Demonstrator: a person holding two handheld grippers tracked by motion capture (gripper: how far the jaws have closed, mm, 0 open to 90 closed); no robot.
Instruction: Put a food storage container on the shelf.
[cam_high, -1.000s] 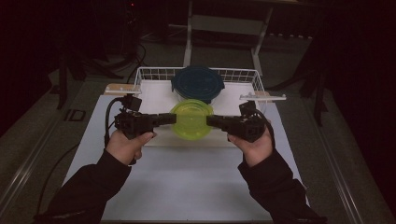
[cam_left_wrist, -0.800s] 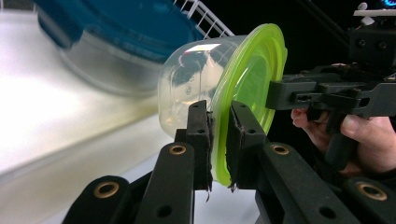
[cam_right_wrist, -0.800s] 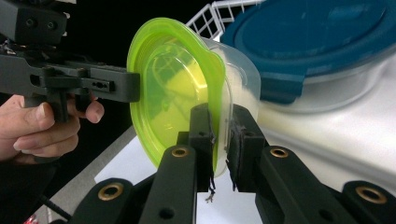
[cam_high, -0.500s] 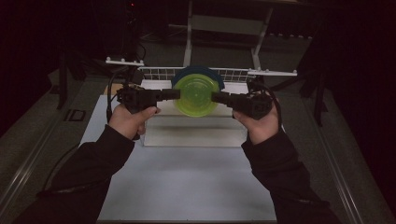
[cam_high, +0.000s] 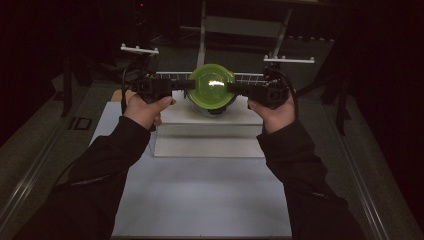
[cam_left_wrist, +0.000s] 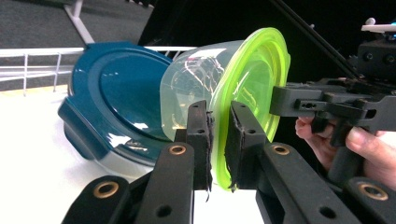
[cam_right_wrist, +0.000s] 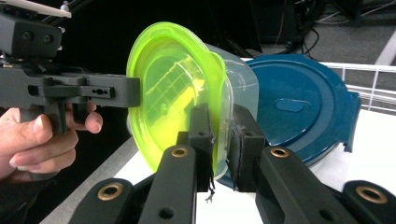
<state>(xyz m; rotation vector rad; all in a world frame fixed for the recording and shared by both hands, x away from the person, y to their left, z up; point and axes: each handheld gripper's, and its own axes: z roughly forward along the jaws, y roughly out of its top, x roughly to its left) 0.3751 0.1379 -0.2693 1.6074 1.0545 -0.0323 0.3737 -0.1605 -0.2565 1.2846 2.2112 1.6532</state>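
Left gripper (cam_left_wrist: 217, 144) and right gripper (cam_right_wrist: 224, 144) each clamp opposite rims of the green-lidded container (cam_high: 211, 86), held tilted above the blue-lidded container (cam_left_wrist: 116, 100) in the wire rack (cam_high: 250, 77). Recommend equal pressure and matched hand travel.

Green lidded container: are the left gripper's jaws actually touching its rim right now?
Touching. In the left gripper view, the left gripper has both pads pressed on the green lid's rim of the green lidded container, with no gap.

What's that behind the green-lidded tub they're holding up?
A dark blue lid leans behind the green-lidded tub, before a white wire rack. The tub covers part of it.
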